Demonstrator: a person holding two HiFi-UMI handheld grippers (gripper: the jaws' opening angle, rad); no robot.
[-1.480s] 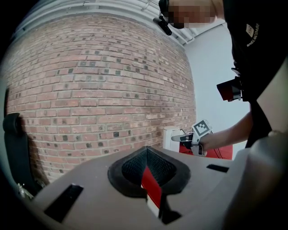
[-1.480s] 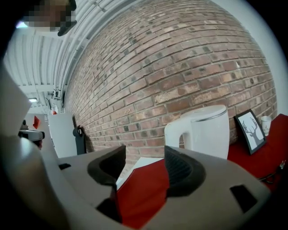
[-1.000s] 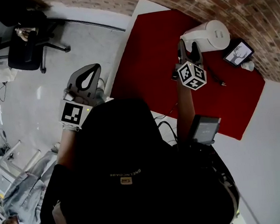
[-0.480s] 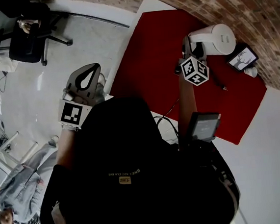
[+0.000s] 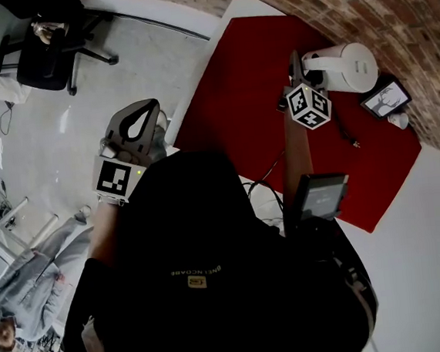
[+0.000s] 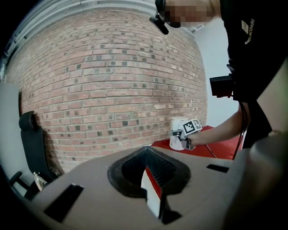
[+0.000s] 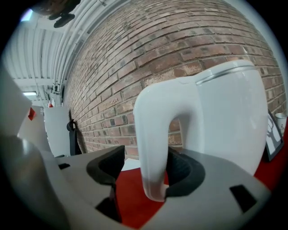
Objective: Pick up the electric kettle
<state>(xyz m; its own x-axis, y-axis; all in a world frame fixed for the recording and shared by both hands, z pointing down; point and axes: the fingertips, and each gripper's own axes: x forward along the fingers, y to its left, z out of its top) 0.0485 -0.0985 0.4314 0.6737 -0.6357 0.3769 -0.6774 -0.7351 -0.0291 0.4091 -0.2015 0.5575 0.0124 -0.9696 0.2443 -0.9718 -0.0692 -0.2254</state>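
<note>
Right gripper (image 7: 143,177) just reached kettle (image 7: 227,117): jaws apart around handle (image 7: 153,134), unclamped; squeeze next. Left gripper (image 6: 150,179) pinched together, empty, well away from kettle.

This looks like a lab or studio workroom rather than a home: a bare brick wall (image 5: 389,0) curves along the far side, and the floor (image 5: 125,72) is smooth, pale grey and glossy. A black office chair (image 5: 46,56) on castors stands out on that floor, a white table (image 5: 438,266) carries a red mat (image 5: 241,76), and down at the left edge another person (image 5: 36,278) in grey sits by metal-framed gear (image 5: 11,222). Up in the right gripper view, exposed pipes (image 7: 85,31) run along a white ceiling beside a strip light (image 7: 29,94).
</note>
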